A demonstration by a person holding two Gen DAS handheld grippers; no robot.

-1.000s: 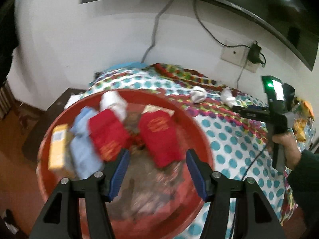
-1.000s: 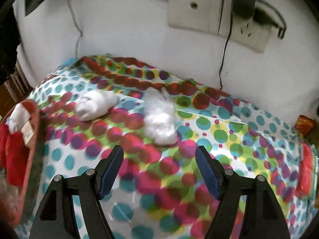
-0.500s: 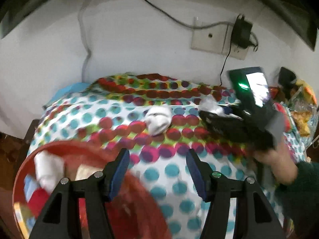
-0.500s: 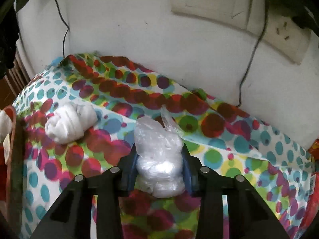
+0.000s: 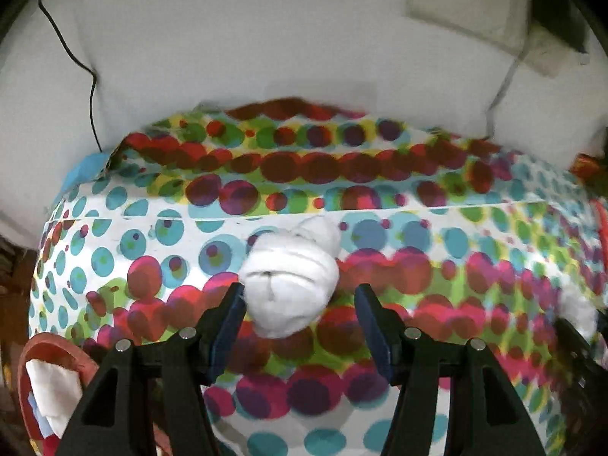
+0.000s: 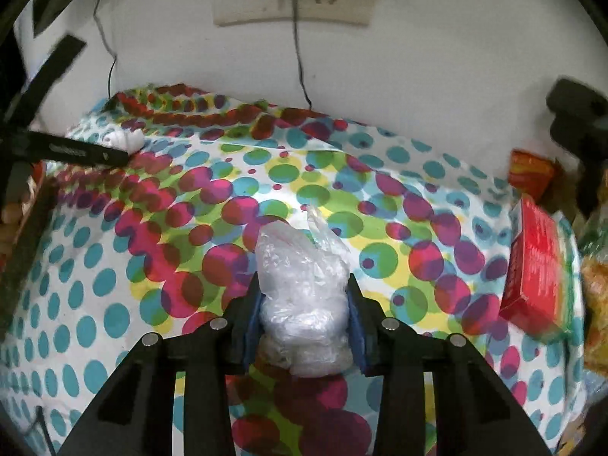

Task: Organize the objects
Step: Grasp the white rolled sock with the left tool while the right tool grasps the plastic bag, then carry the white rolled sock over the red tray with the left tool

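The right gripper (image 6: pixel 304 317) is clamped on a crumpled clear plastic bag (image 6: pixel 302 285), both blue pads pressed into its sides, the bundle bulging above and below the jaws over the polka-dot cloth (image 6: pixel 95 266). At three o'clock from it a red box (image 6: pixel 534 269) lies near the table's edge, well apart.

The left gripper (image 5: pixel 300 326) stands wide, its jaws framing a white balled sock (image 5: pixel 290 281); the left pad (image 5: pixel 231 319) looks to be touching the sock's side, though blur makes that uncertain, while the right one stands clear of it. At eight o'clock, in the lower corner, the rim of a red basin (image 5: pixel 49 345) shows with a white item inside.

The step in hand looks like gathering loose things: one picked up, the other being lined up. Next, the left jaws likely need to settle around the sock's middle and close, then both loads would probably travel toward the basin.
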